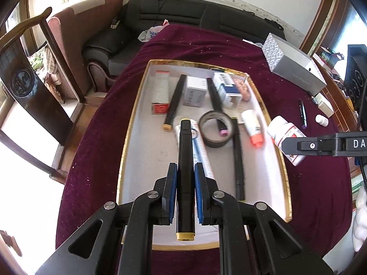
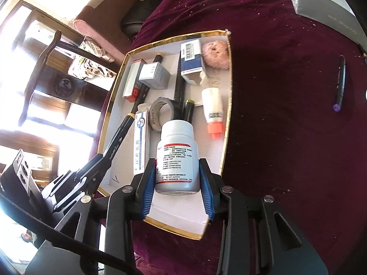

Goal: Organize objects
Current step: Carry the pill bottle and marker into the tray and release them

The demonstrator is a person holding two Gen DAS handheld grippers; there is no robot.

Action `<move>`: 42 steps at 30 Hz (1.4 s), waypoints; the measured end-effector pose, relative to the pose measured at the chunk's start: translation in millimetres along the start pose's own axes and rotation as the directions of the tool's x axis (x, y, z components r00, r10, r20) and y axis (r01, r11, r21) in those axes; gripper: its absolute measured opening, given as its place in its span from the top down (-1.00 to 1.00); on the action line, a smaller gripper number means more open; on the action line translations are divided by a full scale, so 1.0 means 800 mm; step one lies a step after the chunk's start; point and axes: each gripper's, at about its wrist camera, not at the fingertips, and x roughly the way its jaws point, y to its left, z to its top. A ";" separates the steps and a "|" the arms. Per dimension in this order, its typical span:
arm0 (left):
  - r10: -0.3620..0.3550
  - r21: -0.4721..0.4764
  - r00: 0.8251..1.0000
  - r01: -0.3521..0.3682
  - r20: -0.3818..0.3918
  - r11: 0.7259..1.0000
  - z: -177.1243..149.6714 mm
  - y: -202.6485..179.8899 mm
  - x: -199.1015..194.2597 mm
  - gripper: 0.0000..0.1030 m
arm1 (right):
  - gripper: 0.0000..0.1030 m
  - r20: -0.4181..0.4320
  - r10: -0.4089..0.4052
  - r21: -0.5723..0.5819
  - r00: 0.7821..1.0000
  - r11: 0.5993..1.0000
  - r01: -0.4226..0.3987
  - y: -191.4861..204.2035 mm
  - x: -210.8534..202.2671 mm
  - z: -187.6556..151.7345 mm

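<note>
My left gripper (image 1: pixel 185 183) was clamped on a black marker (image 1: pixel 185 174) with gold end caps, held over the near part of the gold-rimmed tray (image 1: pixel 128 142). My right gripper (image 2: pixel 177 171) gripped a white pill bottle (image 2: pixel 177 158) above the tray's near end. Inside the tray lay a roll of tape (image 1: pixel 215 128), small boxes, other markers and an orange-capped tube (image 1: pixel 252 127). A purple-tipped pen (image 2: pixel 340 84) lay apart on the maroon cloth (image 2: pixel 275 91).
</note>
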 end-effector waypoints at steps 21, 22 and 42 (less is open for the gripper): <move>-0.029 -0.017 0.995 0.027 -0.100 0.999 0.005 0.049 0.059 0.77 | 0.34 -0.186 -0.059 -0.049 0.981 0.997 0.051 0.055 0.110 -0.014; -0.028 -0.017 0.994 0.027 -0.102 1.000 0.004 0.050 0.061 0.77 | 0.34 -0.194 -0.060 -0.050 0.979 0.997 0.051 0.056 0.114 -0.015; 0.023 0.021 0.997 -0.022 -0.068 1.000 0.012 0.045 0.054 0.77 | 0.33 -0.267 -0.125 -0.096 0.956 0.990 0.103 0.071 0.137 -0.025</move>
